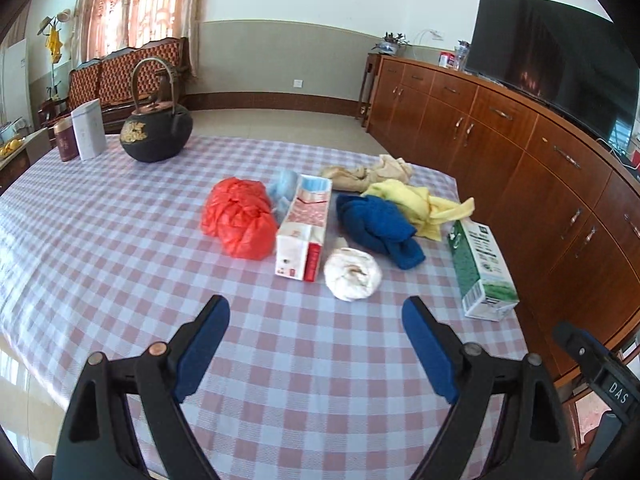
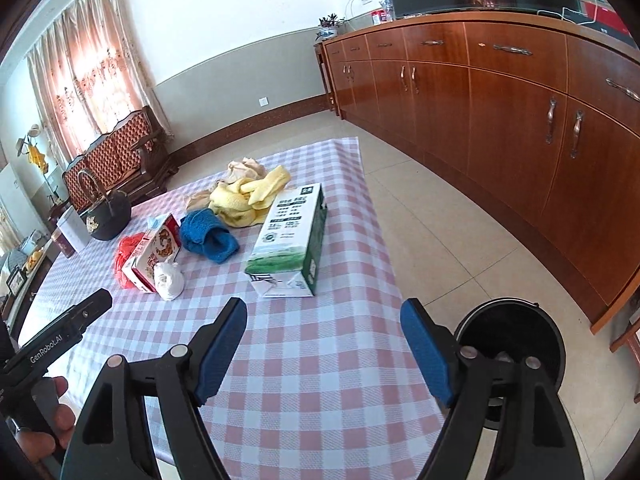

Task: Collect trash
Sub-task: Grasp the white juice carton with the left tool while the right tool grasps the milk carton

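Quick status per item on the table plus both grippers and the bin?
Left gripper: open, holds nothing.
Right gripper: open, holds nothing.
Green carton: lying on its side.
Red-and-white box: lying flat, far end open.
Red plastic bag: crumpled.
White wad: balled up.
Blue cloth: bunched.
Yellow cloth: crumpled.
Bin: open, on the floor.

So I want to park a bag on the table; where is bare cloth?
Bare: the near strip between both grippers and the white wad, and the wide left side before the kettle. Crowded: red bag through green carton.
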Tool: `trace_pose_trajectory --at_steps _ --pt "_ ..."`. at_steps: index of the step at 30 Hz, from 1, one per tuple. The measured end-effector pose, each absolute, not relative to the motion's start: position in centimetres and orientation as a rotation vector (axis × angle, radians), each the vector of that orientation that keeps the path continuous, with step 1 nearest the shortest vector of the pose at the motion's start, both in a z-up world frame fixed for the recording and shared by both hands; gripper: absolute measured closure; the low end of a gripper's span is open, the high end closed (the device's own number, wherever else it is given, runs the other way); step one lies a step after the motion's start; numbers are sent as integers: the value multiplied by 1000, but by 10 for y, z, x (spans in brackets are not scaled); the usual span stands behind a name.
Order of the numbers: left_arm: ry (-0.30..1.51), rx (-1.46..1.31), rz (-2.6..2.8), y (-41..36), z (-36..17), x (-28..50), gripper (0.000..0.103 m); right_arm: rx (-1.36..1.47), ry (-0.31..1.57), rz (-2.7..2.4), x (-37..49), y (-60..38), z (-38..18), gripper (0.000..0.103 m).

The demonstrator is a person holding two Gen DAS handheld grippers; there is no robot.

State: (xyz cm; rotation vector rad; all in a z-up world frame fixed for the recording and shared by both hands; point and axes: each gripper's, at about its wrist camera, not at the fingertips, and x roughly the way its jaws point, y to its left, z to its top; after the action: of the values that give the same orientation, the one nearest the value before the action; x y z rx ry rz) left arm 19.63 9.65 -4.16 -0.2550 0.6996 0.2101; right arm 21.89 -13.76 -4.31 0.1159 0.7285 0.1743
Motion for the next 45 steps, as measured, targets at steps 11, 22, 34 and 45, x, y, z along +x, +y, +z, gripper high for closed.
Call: trace_pose_trajectory --at_steps 11,22,34,45 --pt "707 -268 233 123 -52 212 14 75 763 184 253 -99 -55 22" --pt "691 -225 227 126 -53 258 14 74 799 142 304 -89 -64 21" --pt "737 -221 224 127 -71 290 17 74 863 106 342 -83 -84 21" --pt "760 -205 213 124 -76 300 53 61 874 115 348 -79 -91 42"
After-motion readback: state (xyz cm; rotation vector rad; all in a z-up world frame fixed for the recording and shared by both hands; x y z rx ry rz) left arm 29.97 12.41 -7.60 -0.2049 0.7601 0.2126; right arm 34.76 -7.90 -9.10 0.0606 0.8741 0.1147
